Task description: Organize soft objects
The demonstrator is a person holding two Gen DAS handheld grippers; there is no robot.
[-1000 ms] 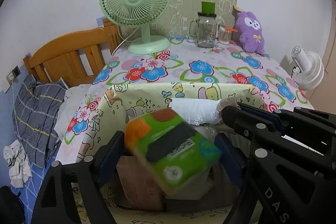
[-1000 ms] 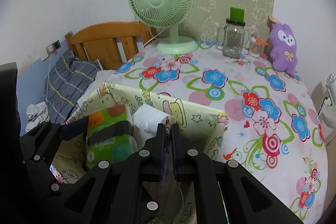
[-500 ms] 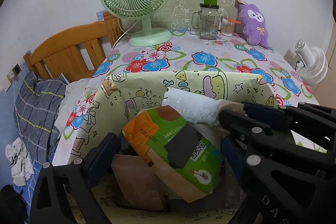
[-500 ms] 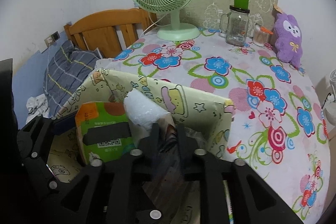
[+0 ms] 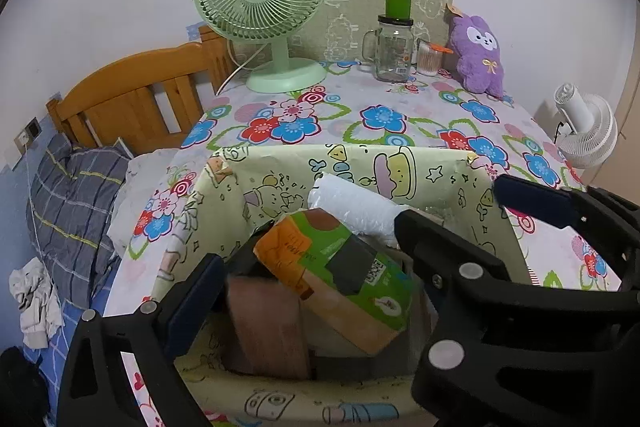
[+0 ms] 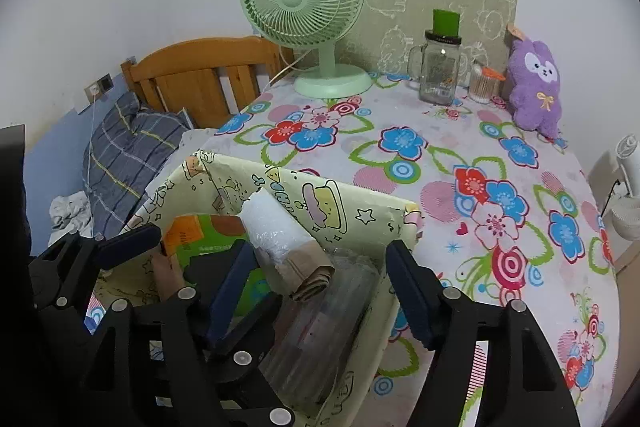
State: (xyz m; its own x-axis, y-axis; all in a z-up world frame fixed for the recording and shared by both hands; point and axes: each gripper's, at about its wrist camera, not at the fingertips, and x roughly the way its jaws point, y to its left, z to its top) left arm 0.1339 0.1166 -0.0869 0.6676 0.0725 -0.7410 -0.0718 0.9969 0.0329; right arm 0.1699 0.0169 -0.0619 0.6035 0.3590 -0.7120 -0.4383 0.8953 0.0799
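A green and orange tissue pack (image 5: 340, 275) lies tilted inside the yellow cartoon-print box (image 5: 400, 167) at the table's near edge, on a brown packet (image 5: 268, 335). A white plastic-wrapped roll (image 5: 352, 207) leans beside it; it also shows in the right wrist view (image 6: 276, 231), above a clear plastic bag (image 6: 320, 327). My left gripper (image 5: 316, 283) is open, its fingers apart on either side of the pack. My right gripper (image 6: 316, 287) is open and empty over the box's right part. A purple plush (image 6: 536, 87) sits at the table's back right.
A green desk fan (image 5: 264, 7), a glass mug jar (image 5: 392, 47) with a green cap and a small cup of sticks (image 5: 430, 61) stand at the table's back. A wooden bed headboard (image 5: 136, 99) and plaid pillow (image 5: 72, 195) lie left. A white fan (image 5: 584, 131) stands right.
My left gripper opened and let go of the tissue pack, which dropped into the box. My right gripper opened from shut. Both grippers drew back a little.
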